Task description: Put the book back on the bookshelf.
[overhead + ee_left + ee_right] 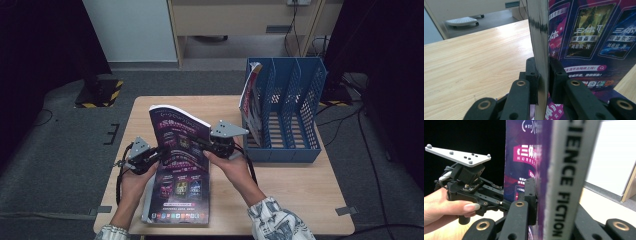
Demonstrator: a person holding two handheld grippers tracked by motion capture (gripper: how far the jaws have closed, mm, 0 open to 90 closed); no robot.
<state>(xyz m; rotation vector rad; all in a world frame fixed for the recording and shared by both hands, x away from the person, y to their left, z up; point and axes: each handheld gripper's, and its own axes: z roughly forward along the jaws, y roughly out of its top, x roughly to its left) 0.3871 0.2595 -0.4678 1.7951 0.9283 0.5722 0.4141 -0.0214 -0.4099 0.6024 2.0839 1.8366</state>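
A purple magazine (181, 165) stands tilted over the near middle of the bench (300, 185), its bottom edge down near the person's side and its top leaning away toward the far edge. Its cover shows dark panels with printed titles, and the pale spine reads "SCIENCE FICTION" in the right gripper view.

The left gripper (159, 152) comes at the magazine's left edge from the side, roughly level with the bench, and its jaws are clamped on that edge; in the left gripper view the two black jaws press against either face of the thin block of pages (541, 50). The left hand (134, 176) grips the body from below, with the forearm rising from the bottom of the high view.

The right gripper (200, 144) meets the magazine from the opposite side, at the spine edge (567, 180), and its jaws are likewise closed tight on it. The right hand (235, 167) wraps the body with the wrist bent inward, the patterned sleeve (277, 220) trailing to the lower right.

To the right of the magazine, on the far right part of the bench, stands a blue file rack (295, 100) with a second magazine (250, 100) upright in its leftmost slot.
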